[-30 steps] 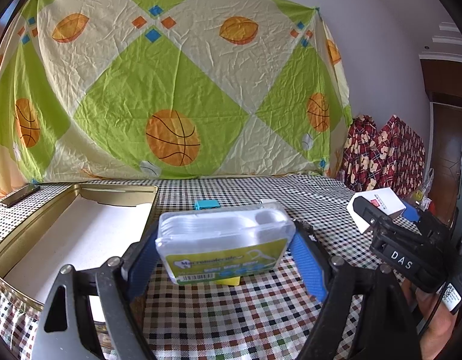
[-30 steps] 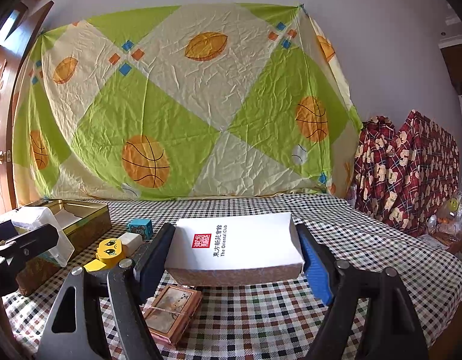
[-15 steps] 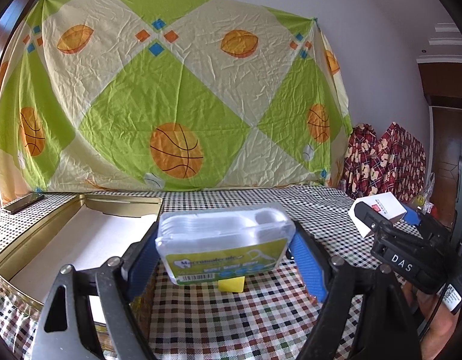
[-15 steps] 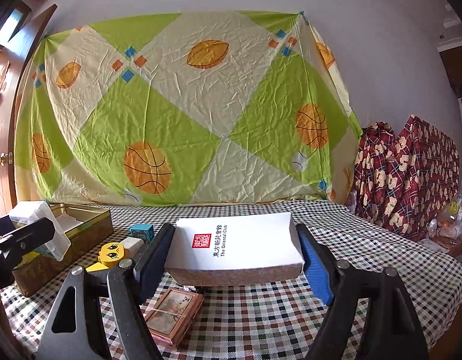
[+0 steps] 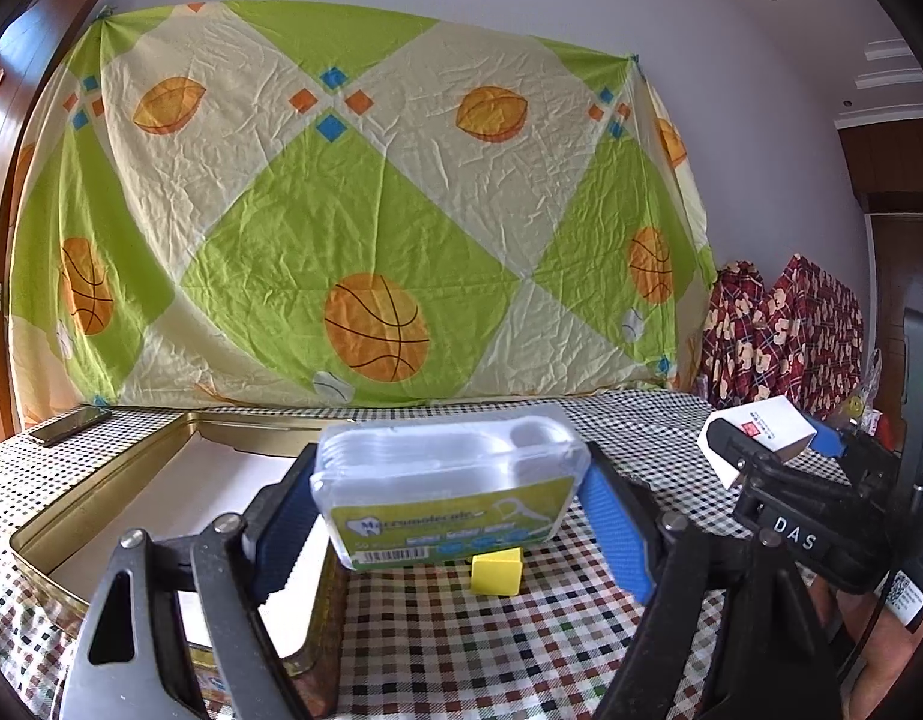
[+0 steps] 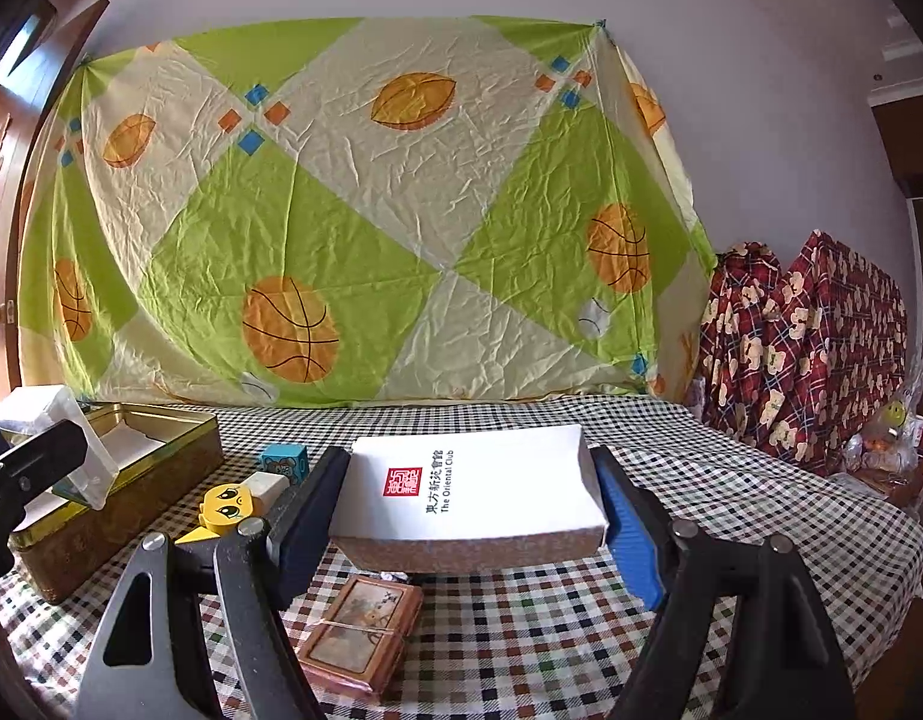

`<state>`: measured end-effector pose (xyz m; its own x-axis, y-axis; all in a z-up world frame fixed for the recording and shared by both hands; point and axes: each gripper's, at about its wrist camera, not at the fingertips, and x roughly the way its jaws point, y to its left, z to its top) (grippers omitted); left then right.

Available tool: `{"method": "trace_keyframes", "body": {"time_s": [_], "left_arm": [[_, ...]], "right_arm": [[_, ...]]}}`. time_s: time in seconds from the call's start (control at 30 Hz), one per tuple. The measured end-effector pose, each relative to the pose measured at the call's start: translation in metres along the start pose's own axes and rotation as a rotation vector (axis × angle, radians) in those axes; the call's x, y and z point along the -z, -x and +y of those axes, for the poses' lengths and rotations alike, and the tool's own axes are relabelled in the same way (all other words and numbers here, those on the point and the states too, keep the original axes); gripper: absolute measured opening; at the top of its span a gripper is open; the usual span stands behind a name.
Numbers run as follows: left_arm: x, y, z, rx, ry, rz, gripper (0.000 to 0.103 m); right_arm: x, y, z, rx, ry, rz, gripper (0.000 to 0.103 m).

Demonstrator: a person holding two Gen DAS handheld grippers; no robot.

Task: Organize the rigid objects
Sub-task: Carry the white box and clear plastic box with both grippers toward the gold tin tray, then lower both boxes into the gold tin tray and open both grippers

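My left gripper (image 5: 449,498) is shut on a clear plastic floss-pick box (image 5: 449,480) with a green label, held above the table beside the right wall of an open gold tin (image 5: 101,498). My right gripper (image 6: 467,498) is shut on a white box (image 6: 467,486) with a red stamp, held above the checked cloth. The right gripper and its white box show at the right of the left wrist view (image 5: 761,438). The left gripper with the floss-pick box shows at the left edge of the right wrist view (image 6: 47,450), over the tin (image 6: 131,474).
A yellow block (image 5: 496,570) lies on the cloth under the floss-pick box. A yellow face toy (image 6: 224,507), a white block (image 6: 266,487), a blue cube (image 6: 284,463) and a brown card pack (image 6: 362,636) lie near the tin. A phone (image 5: 68,425) lies at the far left.
My left gripper has risen and tilted up with the floss-pick box; the blue cube has dropped from its view. My right gripper has barely moved.
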<state>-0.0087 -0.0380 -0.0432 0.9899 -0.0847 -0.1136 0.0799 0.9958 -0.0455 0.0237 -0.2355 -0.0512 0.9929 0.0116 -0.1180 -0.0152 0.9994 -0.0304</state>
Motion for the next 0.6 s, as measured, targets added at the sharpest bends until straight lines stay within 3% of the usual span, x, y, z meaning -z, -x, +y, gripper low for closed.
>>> {"method": "trace_keyframes", "body": {"time_s": [0.6], "left_arm": [[-0.002,0.010,0.037,-0.074,0.052,-0.032,0.083]], "right_arm": [[0.002,0.002,0.056,-0.092,0.067,0.020,0.081]]}}
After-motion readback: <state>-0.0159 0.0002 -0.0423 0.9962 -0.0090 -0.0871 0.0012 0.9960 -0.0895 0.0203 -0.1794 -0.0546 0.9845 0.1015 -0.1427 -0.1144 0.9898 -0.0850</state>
